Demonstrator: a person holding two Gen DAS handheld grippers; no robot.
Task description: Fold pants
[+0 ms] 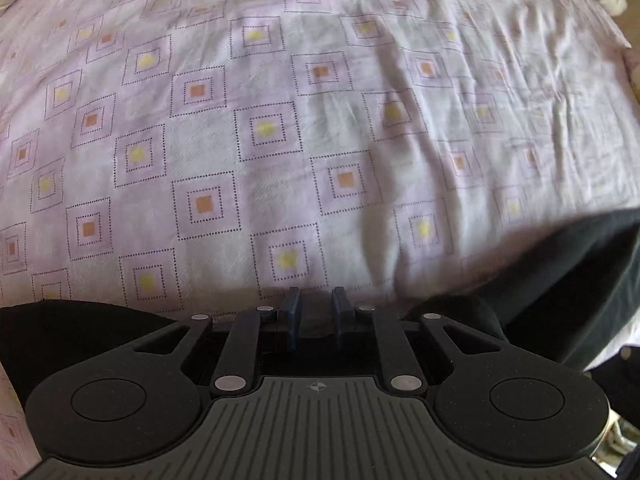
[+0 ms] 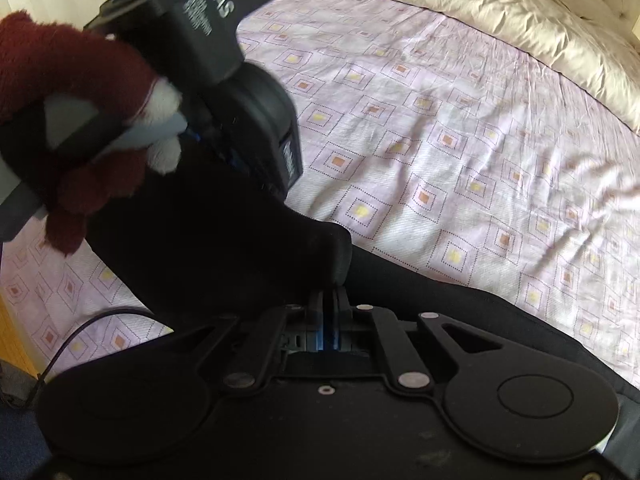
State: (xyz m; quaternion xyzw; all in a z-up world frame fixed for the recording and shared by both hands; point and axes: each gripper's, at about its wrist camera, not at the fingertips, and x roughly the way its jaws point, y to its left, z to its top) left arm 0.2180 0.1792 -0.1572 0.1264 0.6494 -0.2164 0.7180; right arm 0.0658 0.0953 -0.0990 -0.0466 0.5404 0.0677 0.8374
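The black pants (image 1: 576,276) hang under my left gripper (image 1: 316,308) and spread to its right over the bed. The left fingers stand a little apart, with no cloth showing between the tips. In the right wrist view the pants (image 2: 224,240) rise in a dark fold. My right gripper (image 2: 330,300) is shut on that fold, lifted above the sheet. The left gripper's body (image 2: 224,60) sits upper left, held by a hand in a maroon sleeve (image 2: 72,68), its fingers down against the same cloth.
A lilac bedsheet (image 1: 280,128) with dotted squares covers the bed. A cream quilt (image 2: 500,12) is bunched along the far edge. A black cable (image 2: 68,344) hangs at the left, over the bed's near edge and wooden floor.
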